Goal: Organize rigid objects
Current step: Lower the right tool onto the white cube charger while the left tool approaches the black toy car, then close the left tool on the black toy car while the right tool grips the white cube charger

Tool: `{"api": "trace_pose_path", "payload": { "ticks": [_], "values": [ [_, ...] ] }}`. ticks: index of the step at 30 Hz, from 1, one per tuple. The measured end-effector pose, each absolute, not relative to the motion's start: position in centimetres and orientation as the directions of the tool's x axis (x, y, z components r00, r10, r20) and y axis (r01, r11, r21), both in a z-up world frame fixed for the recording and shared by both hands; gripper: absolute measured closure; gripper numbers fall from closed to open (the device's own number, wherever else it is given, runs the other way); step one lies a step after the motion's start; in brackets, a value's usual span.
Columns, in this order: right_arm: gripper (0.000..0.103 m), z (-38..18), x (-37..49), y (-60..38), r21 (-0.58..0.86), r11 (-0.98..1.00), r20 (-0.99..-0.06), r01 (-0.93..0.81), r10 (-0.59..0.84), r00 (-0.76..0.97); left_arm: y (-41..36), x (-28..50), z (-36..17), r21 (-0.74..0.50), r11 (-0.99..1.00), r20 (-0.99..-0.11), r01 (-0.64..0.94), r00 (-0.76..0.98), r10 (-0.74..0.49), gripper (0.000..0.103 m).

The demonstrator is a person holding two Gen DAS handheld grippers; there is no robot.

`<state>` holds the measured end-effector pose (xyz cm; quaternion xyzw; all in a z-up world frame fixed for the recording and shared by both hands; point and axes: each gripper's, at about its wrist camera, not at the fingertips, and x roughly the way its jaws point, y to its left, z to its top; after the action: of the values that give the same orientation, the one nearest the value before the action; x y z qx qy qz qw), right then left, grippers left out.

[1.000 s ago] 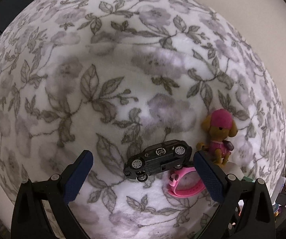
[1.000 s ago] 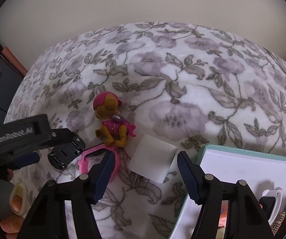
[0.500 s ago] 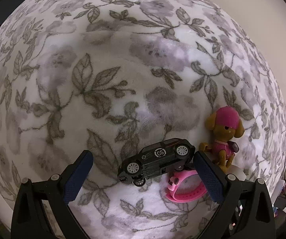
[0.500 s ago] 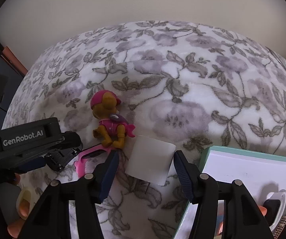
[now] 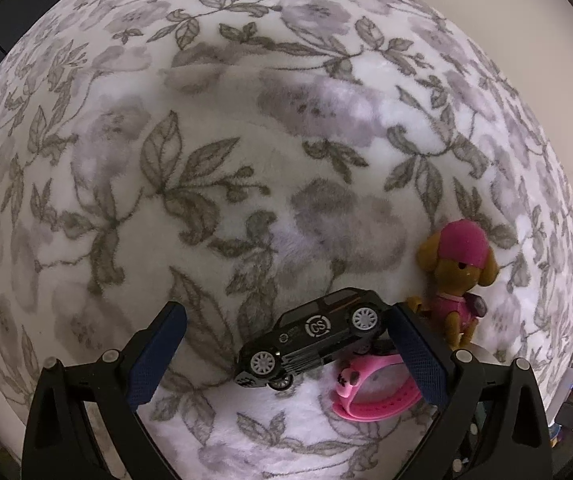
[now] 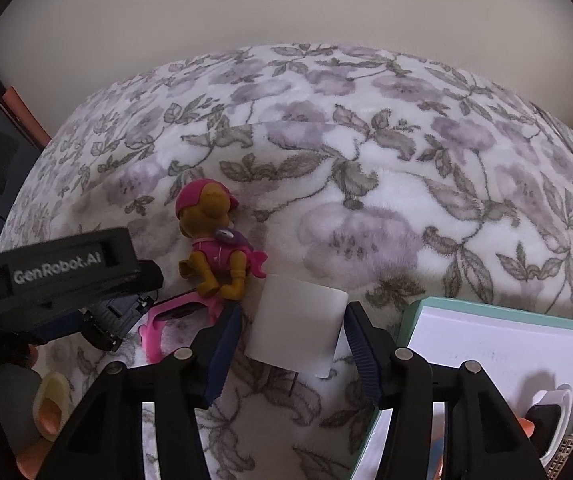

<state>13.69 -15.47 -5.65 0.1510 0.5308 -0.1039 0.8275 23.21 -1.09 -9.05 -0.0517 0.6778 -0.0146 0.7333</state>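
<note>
A black toy car (image 5: 314, 336) lies tilted on the floral blanket (image 5: 246, 140), between the fingers of my open left gripper (image 5: 286, 344), close to the right finger. A pink watch (image 5: 374, 392) lies just right of it, and a toy dog in a pink cap (image 5: 456, 280) stands beyond. In the right wrist view my right gripper (image 6: 290, 328) straddles a white block (image 6: 298, 328), its jaws close on both sides but still open. The dog (image 6: 216, 240), the pink watch (image 6: 166, 320) and the car's end (image 6: 114, 320) lie to its left.
A teal-rimmed white tray (image 6: 486, 320) with several small items, including a white watch (image 6: 554, 412), sits at the lower right. The left gripper's black body (image 6: 58, 272) fills the left side. A beige wall (image 6: 286, 0) stands behind the blanket.
My right gripper has moved forward and narrowed around the white block. My left gripper has shifted so the car sits nearer its right finger.
</note>
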Motion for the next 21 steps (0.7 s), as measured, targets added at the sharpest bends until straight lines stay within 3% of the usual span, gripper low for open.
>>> {"api": "trace_pose_path", "payload": {
  "ticks": [21],
  "values": [
    [0.048, -5.6, 13.5, -16.1, 0.188, 0.917, -0.912, 0.353, 0.030, 0.408, 4.4, 22.3, -9.6, -0.066, 0.989, -0.997, -0.131, 0.046, -0.061, 0.003]
  ]
}}
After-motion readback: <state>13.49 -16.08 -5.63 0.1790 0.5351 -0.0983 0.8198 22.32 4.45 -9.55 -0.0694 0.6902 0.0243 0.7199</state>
